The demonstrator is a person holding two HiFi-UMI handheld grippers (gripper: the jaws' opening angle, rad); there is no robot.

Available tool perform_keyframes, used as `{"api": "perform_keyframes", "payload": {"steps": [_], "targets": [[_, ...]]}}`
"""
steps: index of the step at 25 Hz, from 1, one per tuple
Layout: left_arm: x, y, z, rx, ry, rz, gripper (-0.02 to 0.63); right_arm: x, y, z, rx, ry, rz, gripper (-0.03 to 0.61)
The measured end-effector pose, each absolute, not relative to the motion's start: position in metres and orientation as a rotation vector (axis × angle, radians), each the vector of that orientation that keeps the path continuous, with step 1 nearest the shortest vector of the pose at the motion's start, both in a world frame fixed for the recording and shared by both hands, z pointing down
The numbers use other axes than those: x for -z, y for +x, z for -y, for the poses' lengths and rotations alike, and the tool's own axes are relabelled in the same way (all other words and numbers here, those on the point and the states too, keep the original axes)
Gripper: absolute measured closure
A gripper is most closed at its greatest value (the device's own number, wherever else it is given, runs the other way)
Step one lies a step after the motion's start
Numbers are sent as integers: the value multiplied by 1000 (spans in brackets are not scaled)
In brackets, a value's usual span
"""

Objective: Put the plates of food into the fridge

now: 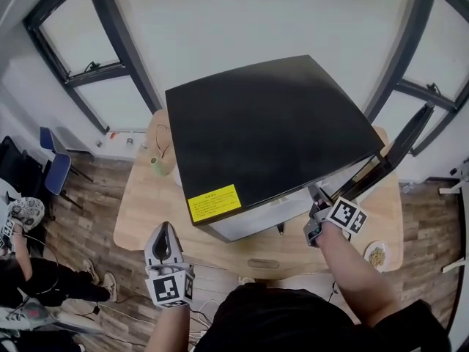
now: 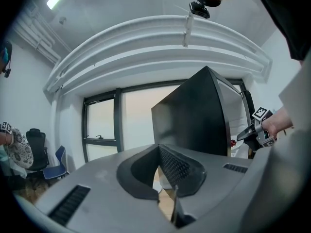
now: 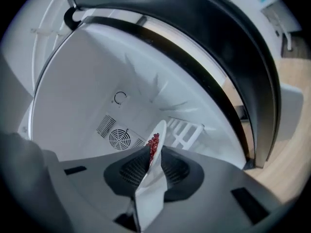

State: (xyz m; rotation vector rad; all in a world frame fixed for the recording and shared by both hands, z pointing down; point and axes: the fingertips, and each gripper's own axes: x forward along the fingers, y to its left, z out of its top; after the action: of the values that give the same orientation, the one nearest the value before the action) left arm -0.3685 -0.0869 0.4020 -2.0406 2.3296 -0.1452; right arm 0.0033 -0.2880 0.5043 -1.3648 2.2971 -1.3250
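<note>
The black fridge (image 1: 264, 130) stands on the wooden table (image 1: 143, 215) with its door (image 1: 392, 152) swung open at the right. My right gripper (image 1: 316, 218) reaches into the opening. In the right gripper view a white plate (image 3: 148, 193) with red food (image 3: 153, 142) sits edge-on between the right gripper (image 3: 153, 159) jaws, which stand apart with pad mesh showing on both sides. Behind it is the white fridge interior with a round fan vent (image 3: 118, 139). My left gripper (image 1: 167, 233) hangs empty off the table's front left, jaws together. Another plate of food (image 1: 377, 255) lies on the table's right end.
A green cup (image 1: 157, 164) stands at the table's left, beside the fridge. A white rack (image 3: 187, 130) sits inside the fridge to the right of the plate. A blue chair (image 1: 55, 160) and a seated person (image 1: 22, 270) are on the floor at left.
</note>
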Motion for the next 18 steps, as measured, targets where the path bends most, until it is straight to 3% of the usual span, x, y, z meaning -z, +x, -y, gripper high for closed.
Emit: {"api": "perform_keyframes", "payload": {"steps": [8, 18], "targets": [[-406, -365, 91, 130, -2082, -2301, 609, -506, 13, 295, 1055, -1756, -2533, 383], [-400, -329, 72, 139, -2074, -2291, 610, -484, 10, 257, 890, -1510, -2671, 383]]}}
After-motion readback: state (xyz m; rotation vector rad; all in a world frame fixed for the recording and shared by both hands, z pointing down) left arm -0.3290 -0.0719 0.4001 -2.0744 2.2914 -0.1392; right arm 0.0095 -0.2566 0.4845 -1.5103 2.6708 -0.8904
